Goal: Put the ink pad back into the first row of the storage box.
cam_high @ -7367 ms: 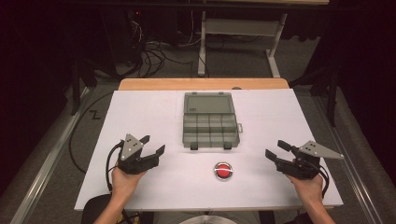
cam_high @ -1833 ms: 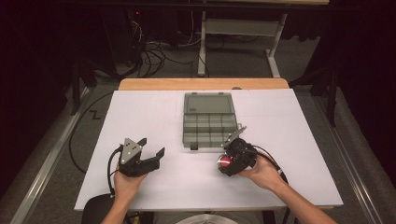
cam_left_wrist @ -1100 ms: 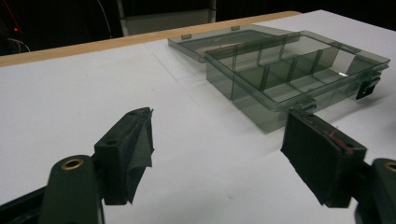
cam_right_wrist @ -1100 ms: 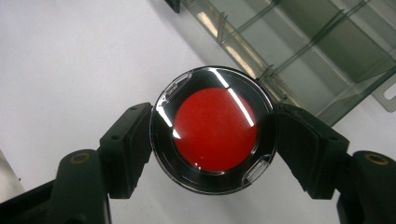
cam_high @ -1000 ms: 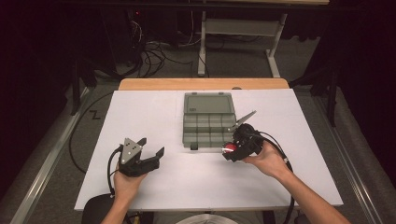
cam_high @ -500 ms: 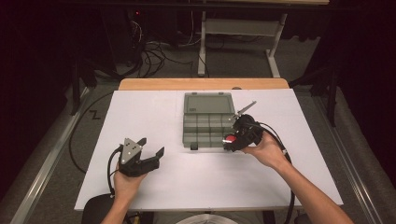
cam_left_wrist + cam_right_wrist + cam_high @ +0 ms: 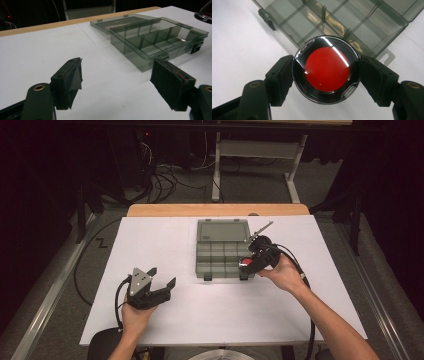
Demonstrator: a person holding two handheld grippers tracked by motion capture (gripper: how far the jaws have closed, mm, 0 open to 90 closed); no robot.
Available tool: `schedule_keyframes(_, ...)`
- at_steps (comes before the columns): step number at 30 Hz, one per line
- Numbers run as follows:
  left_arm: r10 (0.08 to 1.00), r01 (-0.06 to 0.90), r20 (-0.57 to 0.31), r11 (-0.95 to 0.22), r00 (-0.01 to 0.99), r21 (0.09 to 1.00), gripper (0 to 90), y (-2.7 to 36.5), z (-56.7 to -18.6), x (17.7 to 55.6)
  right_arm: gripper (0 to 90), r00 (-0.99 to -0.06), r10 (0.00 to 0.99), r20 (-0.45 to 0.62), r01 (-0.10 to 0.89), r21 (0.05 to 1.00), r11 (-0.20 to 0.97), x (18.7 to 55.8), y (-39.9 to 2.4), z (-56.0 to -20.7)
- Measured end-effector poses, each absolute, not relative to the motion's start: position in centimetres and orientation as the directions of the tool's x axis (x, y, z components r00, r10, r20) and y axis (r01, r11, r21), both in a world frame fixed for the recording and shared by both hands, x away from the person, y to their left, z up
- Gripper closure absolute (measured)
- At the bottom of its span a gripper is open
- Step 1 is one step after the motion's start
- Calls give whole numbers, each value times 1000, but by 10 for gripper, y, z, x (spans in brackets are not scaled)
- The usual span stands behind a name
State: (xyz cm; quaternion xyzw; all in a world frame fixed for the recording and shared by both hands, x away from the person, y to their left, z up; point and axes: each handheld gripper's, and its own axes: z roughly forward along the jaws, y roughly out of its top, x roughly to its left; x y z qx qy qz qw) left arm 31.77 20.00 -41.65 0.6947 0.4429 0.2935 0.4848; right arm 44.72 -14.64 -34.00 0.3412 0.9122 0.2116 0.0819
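From above, the right tongs (image 7: 248,262) hold a round red-centred case (image 7: 246,263) at the near right corner of a smoky grey compartment box (image 7: 222,255), which lies with its lid folded back flat on the white counter (image 7: 175,240). The left tongs (image 7: 162,281) rest near the counter's front left, well apart from the box, jaws spread and holding nothing.

Along the left tongs (image 7: 117,82), 2 black jaws stand wide apart over bare white counter (image 7: 37,55). Beyond them sits the compartment box (image 7: 155,37), its dividers visible through the tinted walls, its lid flat behind it. At the far right edge, a sliver of the round case (image 7: 203,15) shows.

Along the right tongs (image 7: 326,70), both jaws press against opposite sides of the round case (image 7: 327,68), a clear-lidded black disc with a red middle. Beneath and beyond it lie the box's compartments (image 7: 342,20), with white counter (image 7: 237,42) to the left.
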Motion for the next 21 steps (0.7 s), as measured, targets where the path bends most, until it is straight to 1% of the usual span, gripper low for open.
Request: schedule_keyframes(21, 899, 329, -23, -136, 437, 934, 256, 200, -416, 318, 316, -721, 693, -16, 619, 436, 654, 474, -143, -336)
